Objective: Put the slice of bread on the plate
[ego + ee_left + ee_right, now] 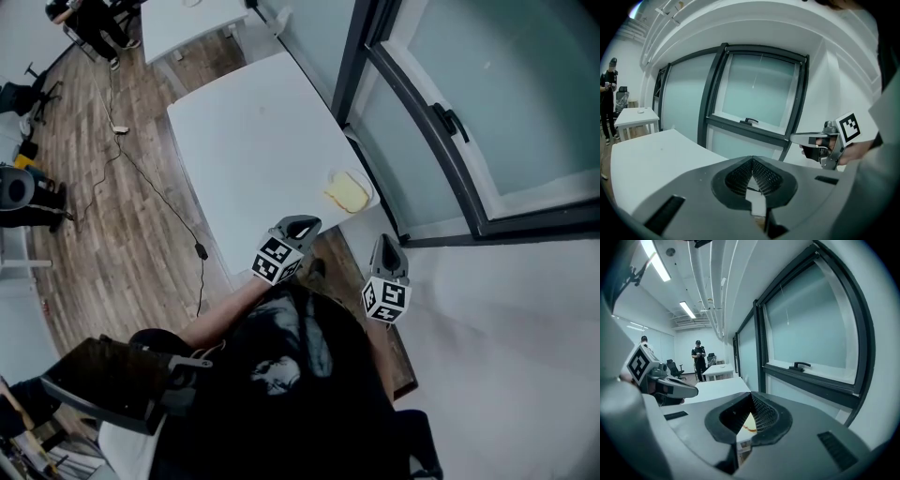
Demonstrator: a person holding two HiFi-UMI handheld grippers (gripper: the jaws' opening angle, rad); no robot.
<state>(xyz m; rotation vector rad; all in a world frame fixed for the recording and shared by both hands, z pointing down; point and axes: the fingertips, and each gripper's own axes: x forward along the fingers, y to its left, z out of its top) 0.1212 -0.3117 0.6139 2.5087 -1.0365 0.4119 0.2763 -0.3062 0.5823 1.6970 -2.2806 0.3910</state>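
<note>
A pale yellow slice of bread point(346, 193) lies on a small white plate point(369, 194) at the near right corner of the white table point(253, 141). My left gripper point(302, 223) hangs in the air just short of the table's near edge, shut with nothing in it point(751, 164). To its right, my right gripper point(384, 242) is raised off the table's corner beside the window wall, its jaws shut and empty point(750, 399). Both point roughly toward the plate and touch nothing. Each gripper shows in the other's view: the right point(825, 140), the left point(663, 386).
A dark-framed window with a handle point(450, 122) runs along the table's right side. A second white table point(192, 19) stands further back, with people near it. A cable point(141, 178) trails over the wooden floor on the left. A chair point(103, 384) is at lower left.
</note>
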